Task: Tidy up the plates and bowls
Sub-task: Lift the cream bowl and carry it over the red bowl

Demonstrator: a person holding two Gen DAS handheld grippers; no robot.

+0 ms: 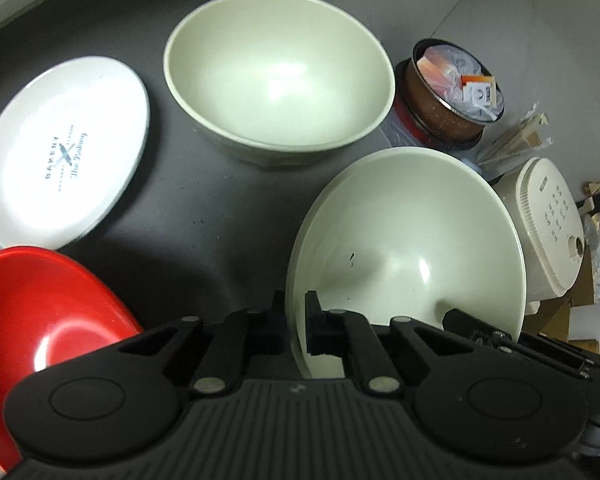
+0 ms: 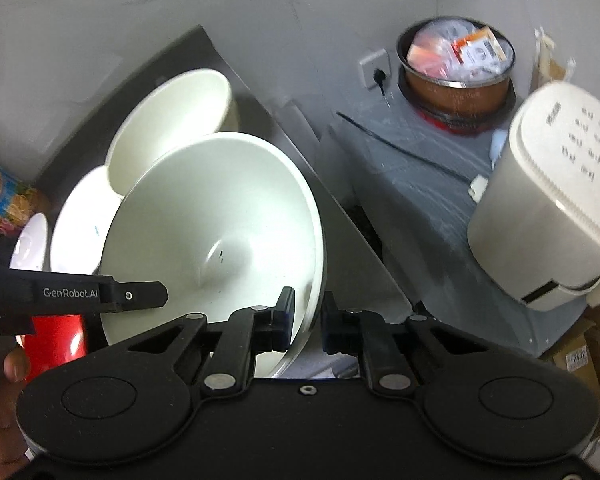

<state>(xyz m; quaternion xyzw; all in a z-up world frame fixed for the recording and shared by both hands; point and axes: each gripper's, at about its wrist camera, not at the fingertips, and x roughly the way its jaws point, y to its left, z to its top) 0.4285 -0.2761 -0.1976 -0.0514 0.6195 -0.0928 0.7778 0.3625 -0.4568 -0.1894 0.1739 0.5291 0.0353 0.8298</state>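
Grip on the rim of a pale green bowl (image 1: 412, 248) is shown in the left wrist view: the left gripper (image 1: 296, 326) is closed on its near edge, one finger inside and one outside, and the bowl is held tilted above the dark desk (image 1: 204, 216). A second green bowl (image 1: 278, 80) is seen upright behind it, a printed white plate (image 1: 60, 156) to the left and a red bowl (image 1: 40, 304) at the near left.

In the right wrist view, the right gripper (image 2: 308, 320) is seen closed on the opposite rim of the same bowl, with the left gripper visible at the far edge. A rice cooker (image 2: 552, 200) and a brown pot (image 2: 456, 76) are seen off the desk.

Uneven pulling by the two grippers could let the smooth rim slip, and the bowl could be dropped onto the crockery beneath.
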